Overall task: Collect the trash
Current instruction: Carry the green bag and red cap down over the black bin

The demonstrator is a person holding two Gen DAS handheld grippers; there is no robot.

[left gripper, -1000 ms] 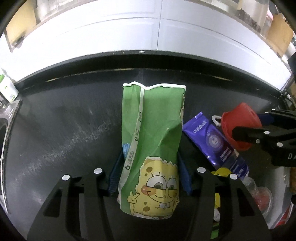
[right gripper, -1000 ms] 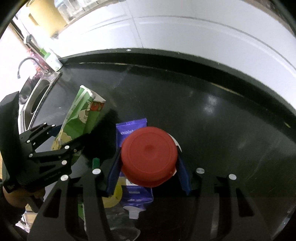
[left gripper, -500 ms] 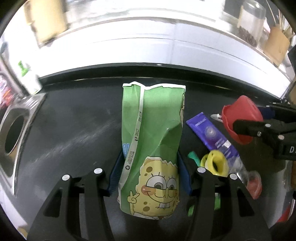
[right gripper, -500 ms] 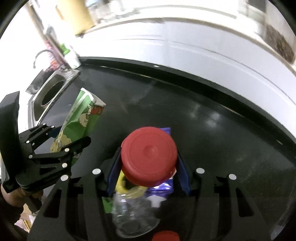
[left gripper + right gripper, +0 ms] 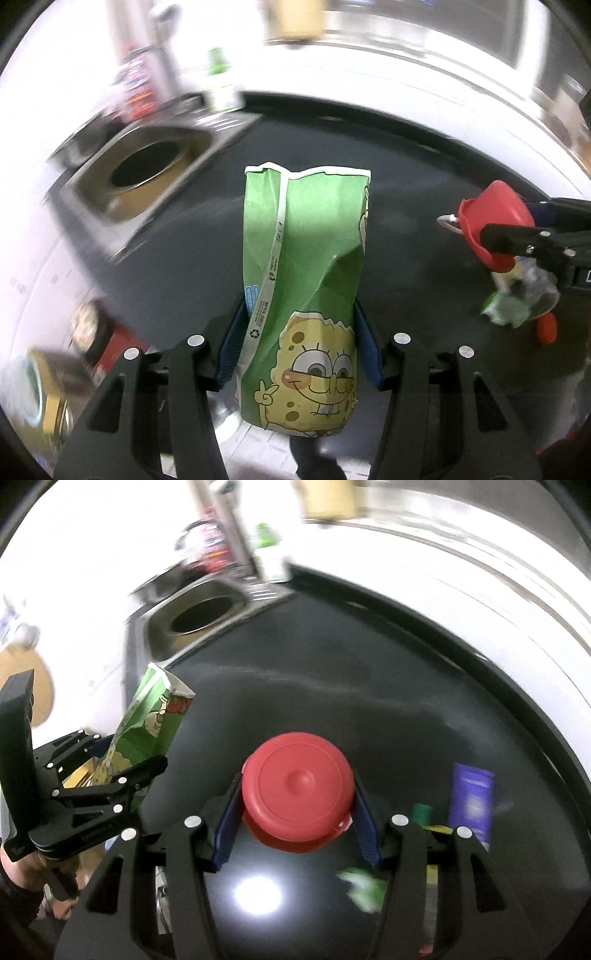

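My left gripper [image 5: 300, 343] is shut on a green cartoon-printed carton [image 5: 306, 280], held upright above the black counter [image 5: 177, 258]; the carton also shows in the right wrist view [image 5: 151, 723], with the left gripper [image 5: 122, 775] around it. My right gripper [image 5: 297, 819] is shut on a red lid [image 5: 297, 790], seen from the left wrist view [image 5: 491, 218] at the far right. On the counter lie a purple wrapper [image 5: 471, 797], a green scrap [image 5: 364, 886] and a clear plastic piece [image 5: 532, 291].
A steel sink [image 5: 140, 173] with a round drain sits at the counter's left end, also in the right wrist view [image 5: 199, 616]. A green bottle [image 5: 218, 81] stands behind it. White wall runs along the back. Cans and boxes [image 5: 55, 384] show low left.
Both grippers have lifted and swung left with their loads. The sink has come into view, and the pile of trash has slid to the right.
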